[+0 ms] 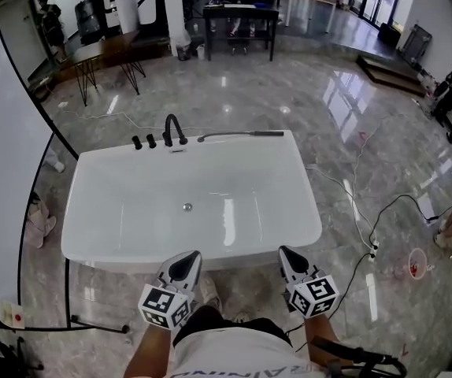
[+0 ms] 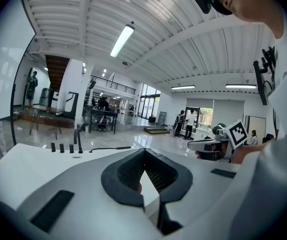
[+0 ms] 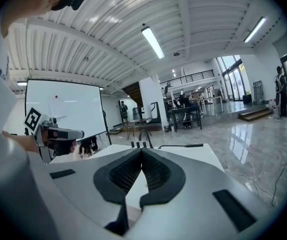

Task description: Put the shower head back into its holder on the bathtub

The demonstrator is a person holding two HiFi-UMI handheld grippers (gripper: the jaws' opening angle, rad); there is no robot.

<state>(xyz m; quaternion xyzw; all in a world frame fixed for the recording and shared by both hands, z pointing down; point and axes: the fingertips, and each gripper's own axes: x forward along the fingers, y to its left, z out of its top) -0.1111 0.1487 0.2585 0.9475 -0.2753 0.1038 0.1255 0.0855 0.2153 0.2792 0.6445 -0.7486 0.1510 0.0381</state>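
White and glossy, the deep rectangular bathtub (image 1: 116,257) stands on a polished grey marbled floor (image 1: 305,93). We stand at its near edge, and as far as we can judge the task has not begun.

The slim, dark, rod-shaped shower head (image 1: 246,135) lies flat along the tub's far rim. It stretches from beside the fittings toward the far right corner, with its thicker end nearest that corner. It looks matte and stiff against the smooth shine of the rim. Toward the left of that far rim stand a black arched faucet (image 1: 174,128) and a row of short black knobs (image 1: 143,142). We judge the holder to be among these fittings, but it is too small for us to pick out.

The basin is a smooth, rounded hollow with soft reflections. We see only a small round metal drain (image 1: 187,207) at its middle.

Our left claw (image 1: 188,260) hangs just short of the tub's near edge. Its ribbed black pads are pressed together with nothing between them. Our right claw (image 1: 286,252) sits beside it, likewise closed and empty. Both are well apart from the shower head, with the whole basin between.

Every step is left to do. We have to reach across to the far rim, part a claw, take the thin wand, and seat it in its holder. Its narrow, hard shape will likely call for a firm, centred pinch.
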